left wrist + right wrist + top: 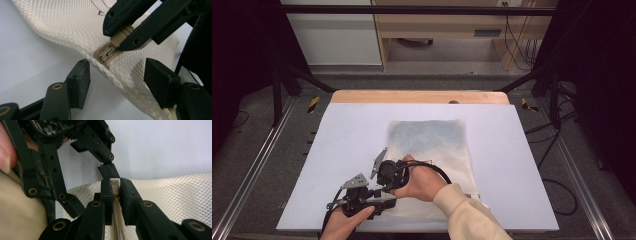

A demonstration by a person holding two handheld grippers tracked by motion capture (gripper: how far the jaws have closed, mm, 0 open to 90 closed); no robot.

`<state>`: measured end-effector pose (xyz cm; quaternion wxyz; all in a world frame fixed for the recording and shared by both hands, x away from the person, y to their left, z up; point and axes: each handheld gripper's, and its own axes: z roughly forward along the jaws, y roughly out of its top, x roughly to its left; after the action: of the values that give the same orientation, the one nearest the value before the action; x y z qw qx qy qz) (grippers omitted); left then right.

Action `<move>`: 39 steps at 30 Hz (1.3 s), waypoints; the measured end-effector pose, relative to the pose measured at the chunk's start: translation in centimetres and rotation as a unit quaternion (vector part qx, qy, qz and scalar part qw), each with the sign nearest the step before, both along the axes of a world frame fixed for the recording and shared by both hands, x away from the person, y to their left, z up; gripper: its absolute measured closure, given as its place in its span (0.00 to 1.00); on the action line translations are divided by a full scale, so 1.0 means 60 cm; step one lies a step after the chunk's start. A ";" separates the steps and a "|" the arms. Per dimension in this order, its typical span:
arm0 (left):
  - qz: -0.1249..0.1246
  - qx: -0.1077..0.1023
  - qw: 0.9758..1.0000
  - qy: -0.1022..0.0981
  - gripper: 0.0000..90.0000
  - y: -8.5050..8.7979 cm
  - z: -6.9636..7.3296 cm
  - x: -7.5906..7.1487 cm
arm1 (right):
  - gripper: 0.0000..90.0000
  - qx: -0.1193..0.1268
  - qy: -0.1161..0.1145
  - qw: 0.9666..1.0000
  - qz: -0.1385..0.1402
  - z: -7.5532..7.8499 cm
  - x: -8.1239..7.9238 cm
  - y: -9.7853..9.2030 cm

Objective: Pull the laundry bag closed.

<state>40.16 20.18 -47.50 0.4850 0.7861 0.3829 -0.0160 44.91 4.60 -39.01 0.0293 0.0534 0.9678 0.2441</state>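
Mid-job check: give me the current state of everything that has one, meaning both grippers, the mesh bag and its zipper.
Left gripper: open, jaws either side of the bag's edge near the zipper end.
Right gripper: shut on the zipper pull.
Zipper pull: pinched between the right gripper's jaws, at the bag's near left corner.
Mesh bag: lying on the white table cover, near corner lifted.
Zipper: open or closed, can't tell.
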 end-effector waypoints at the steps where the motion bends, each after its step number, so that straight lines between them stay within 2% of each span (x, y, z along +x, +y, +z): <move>1: -0.002 -0.003 1.000 0.003 0.43 -0.001 0.000 0.001 | 0.91 0.000 0.000 1.000 0.000 0.000 0.000 0.000; 9: -0.017 -0.016 1.000 0.013 0.50 -0.003 -0.003 0.012 | 0.91 0.001 0.000 1.000 0.001 -0.001 0.000 0.002; 16: -0.021 -0.038 0.999 0.030 0.62 0.004 -0.010 0.021 | 0.91 0.002 0.003 1.000 -0.003 0.000 -0.001 0.001; 26: -0.023 -0.035 0.999 0.030 0.77 0.003 -0.017 0.026 | 0.91 0.003 0.001 1.000 0.001 -0.002 0.000 0.002; 32: -0.024 -0.025 0.999 0.025 0.87 0.001 -0.021 0.028 | 0.91 0.005 -0.001 1.000 0.002 -0.004 -0.001 0.001; 39: -0.020 -0.026 0.999 0.024 0.91 0.001 -0.021 0.029 | 0.91 0.007 -0.007 1.000 0.006 -0.005 -0.002 -0.004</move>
<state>41.89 20.26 -48.76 0.4954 0.7803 0.3778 -0.0545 44.77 4.37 -39.33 0.0346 0.0463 0.9661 0.2517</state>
